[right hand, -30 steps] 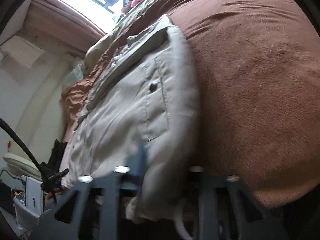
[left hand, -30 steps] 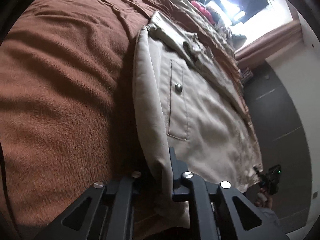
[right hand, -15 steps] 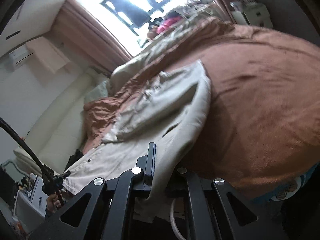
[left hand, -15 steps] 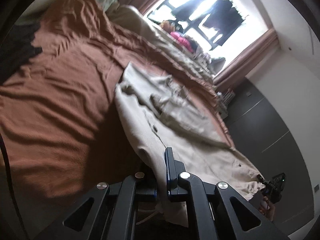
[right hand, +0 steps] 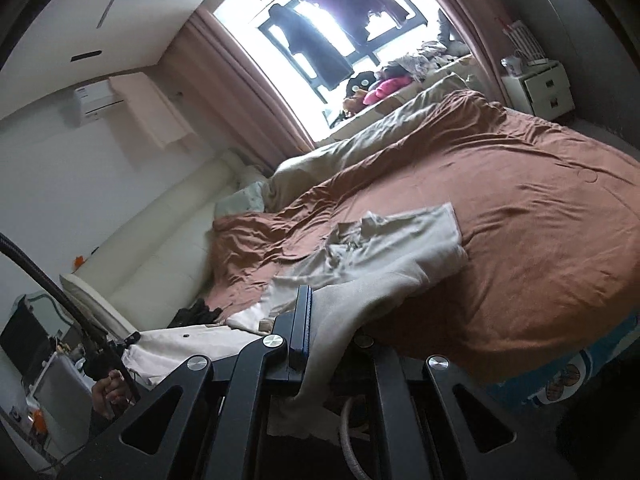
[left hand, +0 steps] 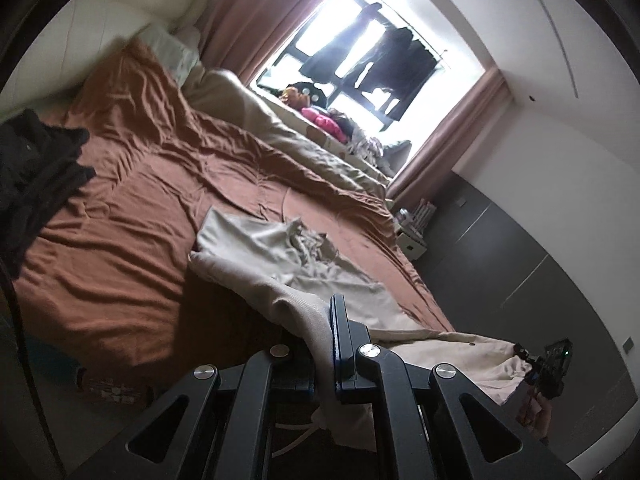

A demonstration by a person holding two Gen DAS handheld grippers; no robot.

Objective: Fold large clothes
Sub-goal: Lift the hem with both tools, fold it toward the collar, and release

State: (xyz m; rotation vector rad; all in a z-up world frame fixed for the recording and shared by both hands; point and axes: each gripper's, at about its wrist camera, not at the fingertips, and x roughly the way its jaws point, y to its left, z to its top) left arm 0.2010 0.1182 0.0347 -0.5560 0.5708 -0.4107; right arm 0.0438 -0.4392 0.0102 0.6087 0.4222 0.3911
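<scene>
A beige jacket [left hand: 280,256] lies partly on the brown bedspread [left hand: 132,248], its near hem lifted off the bed. My left gripper [left hand: 320,340] is shut on one corner of that hem, and the cloth drapes over and between its fingers. In the right wrist view the same jacket [right hand: 384,256] stretches from the bedspread [right hand: 520,240] up to my right gripper [right hand: 320,320], which is shut on the other hem corner. Each view shows the opposite gripper at its edge, the right gripper [left hand: 550,366] and the left gripper [right hand: 102,354], with the hem taut between them.
A dark garment [left hand: 36,176] lies on the bed's far left side. A beige duvet [left hand: 312,152] runs along the window side. A white nightstand [right hand: 540,88] stands by the dark wall. Pillows [left hand: 172,48] rest at the headboard.
Both grippers rose and pulled back from the bed with the jacket hem. The view widened from close on the jacket to the whole bed and window. The jacket now hangs stretched.
</scene>
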